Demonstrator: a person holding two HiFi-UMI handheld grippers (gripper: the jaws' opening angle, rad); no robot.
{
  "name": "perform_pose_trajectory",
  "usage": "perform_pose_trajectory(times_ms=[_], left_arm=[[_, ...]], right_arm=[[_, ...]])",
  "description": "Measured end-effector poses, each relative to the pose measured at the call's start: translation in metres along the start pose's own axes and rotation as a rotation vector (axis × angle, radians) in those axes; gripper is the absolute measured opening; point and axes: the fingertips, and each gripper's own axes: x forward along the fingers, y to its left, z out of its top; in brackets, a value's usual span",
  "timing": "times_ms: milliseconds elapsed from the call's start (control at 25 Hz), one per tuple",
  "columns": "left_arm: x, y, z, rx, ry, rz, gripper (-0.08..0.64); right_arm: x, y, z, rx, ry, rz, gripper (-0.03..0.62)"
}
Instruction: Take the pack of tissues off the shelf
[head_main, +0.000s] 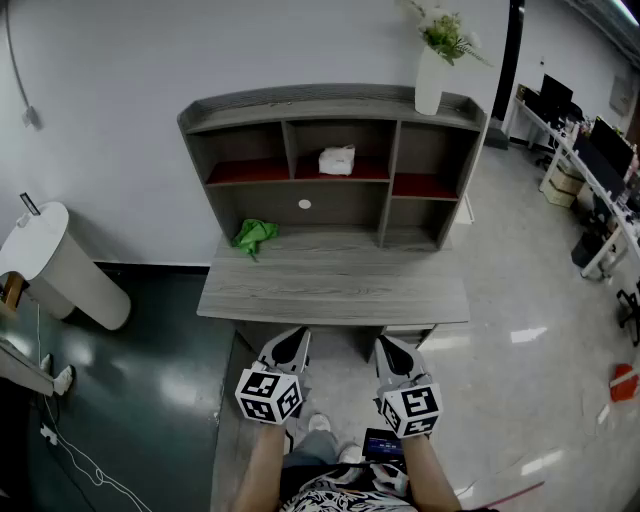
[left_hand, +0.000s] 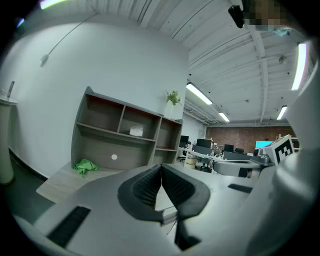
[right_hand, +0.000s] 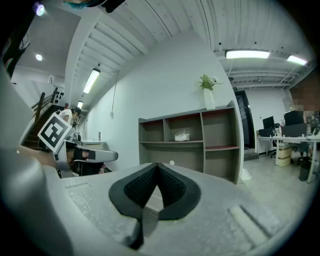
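The left gripper (head_main: 292, 345) and right gripper (head_main: 390, 352), jaws together and empty, hover short of the desk (head_main: 330, 292), while the pack of tissues (head_main: 337, 160) sits in the shelf's (head_main: 330, 103) middle upper compartment.

The head view looks steeply down from above and behind the left claw (head_main: 296, 338) and right claw (head_main: 386, 342), well back from the shelf (head_main: 300, 205), taking in its whole worktop (head_main: 330, 290). Each claw view rides low on its own claw and faces almost level along the jaws towards the shelf. All three share the shelf; each claw view catches the other claw at its edge
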Motion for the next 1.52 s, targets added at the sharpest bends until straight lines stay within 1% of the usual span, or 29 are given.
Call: perform_pose_trajectory(times_ms=[160, 400, 560, 640, 760, 800, 960, 1240, 1360, 1520], left_arm=[[-0.006, -0.005, 0.006, -0.025, -0.035, -0.025, 0.009], [-0.014, -0.01, 0.009, -0.027, -0.053, -0.037, 0.009], [-0.015, -0.01, 0.007, -0.057, -0.027, -0.042, 0.009], [-0.015, -0.012, 0.008, -0.094, -0.023, -0.063, 0.009], [-0.019, -0.018, 0.013, -0.19, -0.058, -0.122, 0.008], [-0.02, -0.019, 0.014, -0.202, -0.063, -0.129, 0.008], [-0.019, -0.017, 0.014, -0.181, -0.061, -0.113, 0.008], [-0.006, -0.01, 0.026, -0.145, -0.098, -0.078, 0.009], [0.007, -0.004, 0.027, -0.148, -0.098, -0.069, 0.009], [0.034, 0.012, 0.031, -0.158, -0.103, -0.066, 0.009]], right_arm=[[-0.006, 0.0, 0.0, 0.0, -0.002, -0.004, 0.002], [-0.012, 0.001, 0.004, -0.01, -0.026, -0.018, 0.002], [-0.013, 0.001, 0.004, 0.025, -0.027, -0.011, 0.002], [-0.015, 0.0, 0.005, 0.033, -0.028, -0.009, 0.002], [-0.018, -0.001, 0.007, 0.042, -0.035, -0.011, 0.002], [-0.019, -0.002, 0.007, 0.045, -0.037, -0.011, 0.002], [-0.018, -0.003, 0.005, 0.049, -0.039, -0.003, 0.002], [-0.006, -0.018, 0.006, 0.051, -0.04, -0.008, 0.002], [0.001, -0.03, 0.007, 0.037, -0.052, -0.031, 0.002], [0.024, -0.049, 0.005, 0.046, -0.042, -0.043, 0.002]])
